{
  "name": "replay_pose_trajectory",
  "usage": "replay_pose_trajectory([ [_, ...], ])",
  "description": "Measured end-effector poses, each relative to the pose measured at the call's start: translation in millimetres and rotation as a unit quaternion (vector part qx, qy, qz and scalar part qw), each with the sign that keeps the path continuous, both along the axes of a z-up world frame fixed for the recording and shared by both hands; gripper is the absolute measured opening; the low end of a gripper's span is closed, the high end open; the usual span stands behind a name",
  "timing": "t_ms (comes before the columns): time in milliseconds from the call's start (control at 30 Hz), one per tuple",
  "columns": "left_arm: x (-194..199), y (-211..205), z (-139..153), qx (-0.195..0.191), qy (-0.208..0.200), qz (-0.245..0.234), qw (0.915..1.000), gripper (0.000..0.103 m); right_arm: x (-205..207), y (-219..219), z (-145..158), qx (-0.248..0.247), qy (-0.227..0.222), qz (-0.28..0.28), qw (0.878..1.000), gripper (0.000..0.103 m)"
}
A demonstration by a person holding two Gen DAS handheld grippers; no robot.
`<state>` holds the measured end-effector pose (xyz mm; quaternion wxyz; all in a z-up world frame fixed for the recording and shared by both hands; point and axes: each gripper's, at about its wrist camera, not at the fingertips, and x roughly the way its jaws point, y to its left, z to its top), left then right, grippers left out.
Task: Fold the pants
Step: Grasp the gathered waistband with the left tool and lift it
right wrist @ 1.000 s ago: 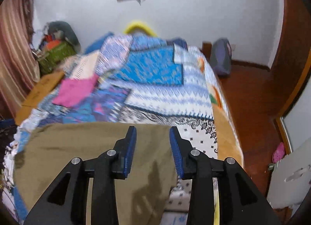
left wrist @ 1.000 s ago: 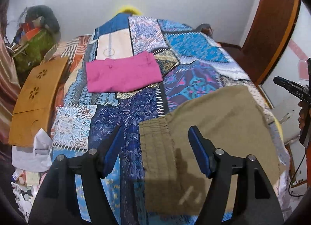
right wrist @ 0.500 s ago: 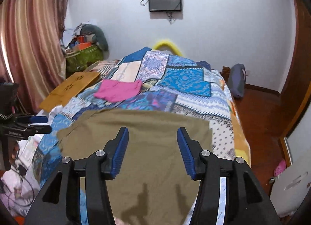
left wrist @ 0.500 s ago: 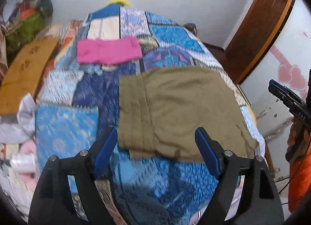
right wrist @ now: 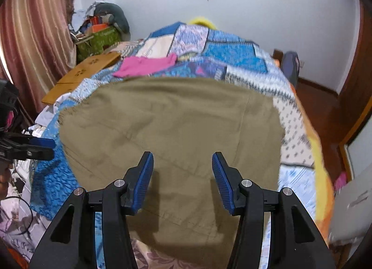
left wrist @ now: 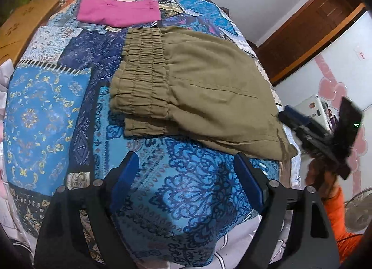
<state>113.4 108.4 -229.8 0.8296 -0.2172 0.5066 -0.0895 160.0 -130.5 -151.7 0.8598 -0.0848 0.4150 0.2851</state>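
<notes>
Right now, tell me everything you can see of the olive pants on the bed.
The pants are olive-brown woven cloth, folded into a rough rectangle and lying flat on the patchwork quilt. A gathered elastic waistband forms the left end, with a second layer edge showing beneath it. A straight seam crosses the top. Nothing grips them: both grippers hover open, and the pink garment lies apart beyond them.

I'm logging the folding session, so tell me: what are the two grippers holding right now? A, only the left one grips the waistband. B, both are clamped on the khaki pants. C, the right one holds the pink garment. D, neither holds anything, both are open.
D: the left gripper and right gripper both show wide-apart jaws with nothing between them, while the khaki pants lie folded on the bedspread.
</notes>
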Motion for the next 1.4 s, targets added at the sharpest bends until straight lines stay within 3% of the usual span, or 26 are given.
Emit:
replay_pose_trajectory([
  [100, 6, 2, -2, -0.045, 0.001, 0.006, 0.999, 0.093, 0, 0, -16, -0.002, 0.015, -0.006, 1.0, 0.049],
  [167, 11, 3, -3, -0.066, 0.0, 0.011, 0.9978, 0.094, -4, -2, -20, 0.009, 0.016, -0.009, 1.0, 0.049],
  [433, 40, 3, -8, -0.078, 0.004, 0.019, 0.9968, 0.095, -9, -5, -23, 0.012, 0.017, 0.005, 1.0, 0.049],
  [600, 57, 18, -10, -0.116, 0.002, 0.053, 0.9919, 0.091, -10, -6, -25, 0.018, 0.019, 0.005, 1.0, 0.049],
  [667, 65, 22, -10, -0.121, 0.001, 0.061, 0.9907, 0.079, -10, -6, -25, 0.019, 0.021, 0.006, 1.0, 0.049],
  [700, 68, 23, -10, -0.116, 0.002, 0.064, 0.9912, 0.075, -10, -6, -25, 0.02, 0.021, 0.007, 1.0, 0.049],
  [767, 73, 23, -10, -0.093, 0.006, 0.069, 0.9933, 0.056, -9, -6, -25, 0.019, 0.022, 0.007, 1.0, 0.049],
  [867, 75, 20, -5, -0.041, 0.001, 0.067, 0.9969, 0.043, -8, -6, -24, 0.016, 0.023, 0.005, 1.0, 0.049],
  [1033, 69, 1, 13, 0.059, -0.037, 0.05, 0.9963, 0.037, -5, -3, -20, -0.002, 0.037, 0.004, 0.999, 0.049],
  [1133, 60, -15, 28, 0.132, -0.071, 0.038, 0.9879, 0.036, -2, 4, -12, -0.023, 0.051, 0.009, 0.998, 0.049],
  [1400, 30, -35, 45, 0.23, -0.119, 0.007, 0.9659, 0.035, 2, 50, 11, 0.002, 0.03, 0.044, 0.999, 0.05],
])
